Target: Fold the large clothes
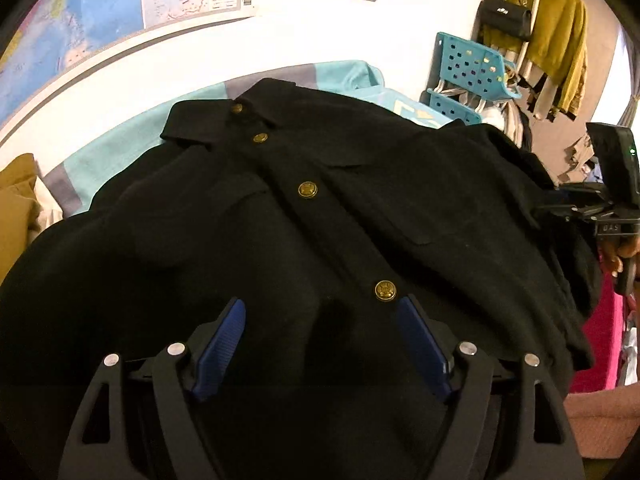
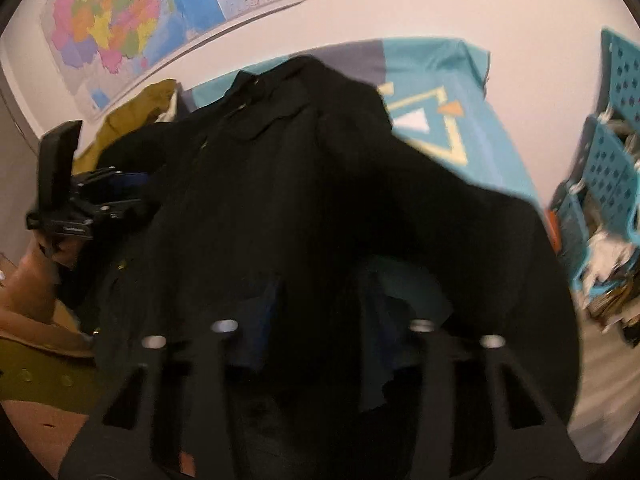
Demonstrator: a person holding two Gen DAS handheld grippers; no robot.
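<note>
We see one black woollen jacket (image 1: 320,200) spread front-up on a turquoise patterned bed cover (image 2: 460,92), collar toward the white wall. Four round brass buttons (image 1: 308,190) run down its placket, and two flap pockets sit on the chest. The cloth looks thick and matte, with soft rumples.

Our left gripper (image 1: 320,312) hovers over the lower front, its two ribbed blue pads (image 1: 224,344) spread wide with nothing clamped between them.

Our right gripper (image 2: 320,312) is over the jacket's right side; blur and dark cloth hide its jaws, so we cannot tell their state.

Two turquoise perforated plastic baskets (image 1: 472,60) stand beside the bed.
</note>
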